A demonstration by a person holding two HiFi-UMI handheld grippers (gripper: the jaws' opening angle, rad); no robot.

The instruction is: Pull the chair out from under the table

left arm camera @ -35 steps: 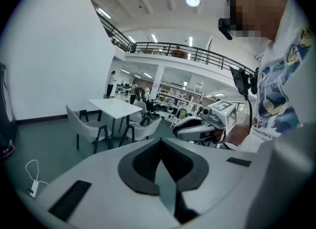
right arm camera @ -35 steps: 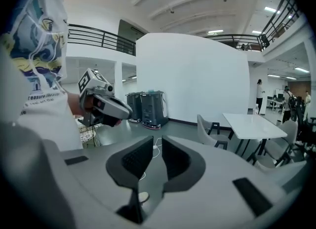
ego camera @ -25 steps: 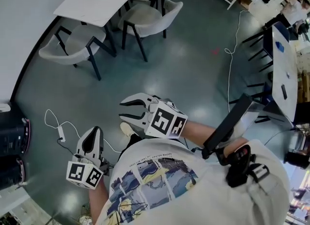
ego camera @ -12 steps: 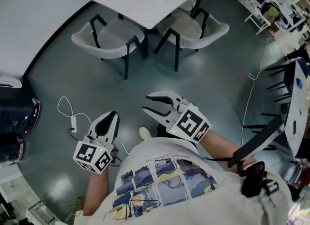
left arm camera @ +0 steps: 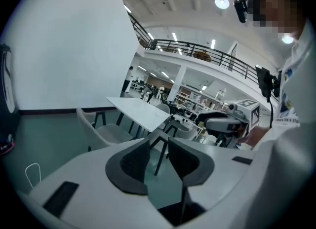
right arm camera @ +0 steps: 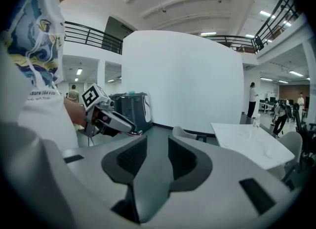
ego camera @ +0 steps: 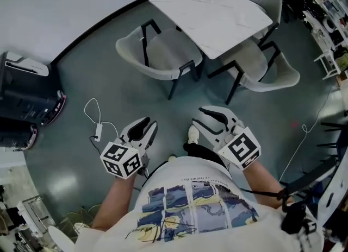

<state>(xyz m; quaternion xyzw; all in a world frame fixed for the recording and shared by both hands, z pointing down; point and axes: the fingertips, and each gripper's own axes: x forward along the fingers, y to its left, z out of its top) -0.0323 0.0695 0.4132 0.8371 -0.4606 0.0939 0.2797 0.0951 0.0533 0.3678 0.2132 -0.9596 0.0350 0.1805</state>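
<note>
A white marble table [ego camera: 215, 9] stands ahead with grey shell chairs on black legs tucked round it. One chair [ego camera: 155, 55] sits at its left side, another [ego camera: 263, 71] at its near right. My left gripper [ego camera: 148, 126] hangs over the floor short of the left chair; its jaws are opening, with nothing between them. My right gripper [ego camera: 203, 120] is beside it, jaws wide and still opening, also empty. Past the parted jaws in the left gripper view [left arm camera: 158, 159] are the table [left arm camera: 138, 112] and chair [left arm camera: 101, 132]. The right gripper view [right arm camera: 157, 156] takes in the table [right arm camera: 252, 141].
A black machine [ego camera: 27, 101] stands against the curved white wall at the left. A white cable [ego camera: 98, 123] lies on the floor near my left gripper. A third chair [ego camera: 269, 1] sits behind the table. Shelving and more furniture fill the right edge.
The table and chairs have come closer and shifted right in the head view as both grippers travelled toward them. The left jaws, shut before, now stand apart.
</note>
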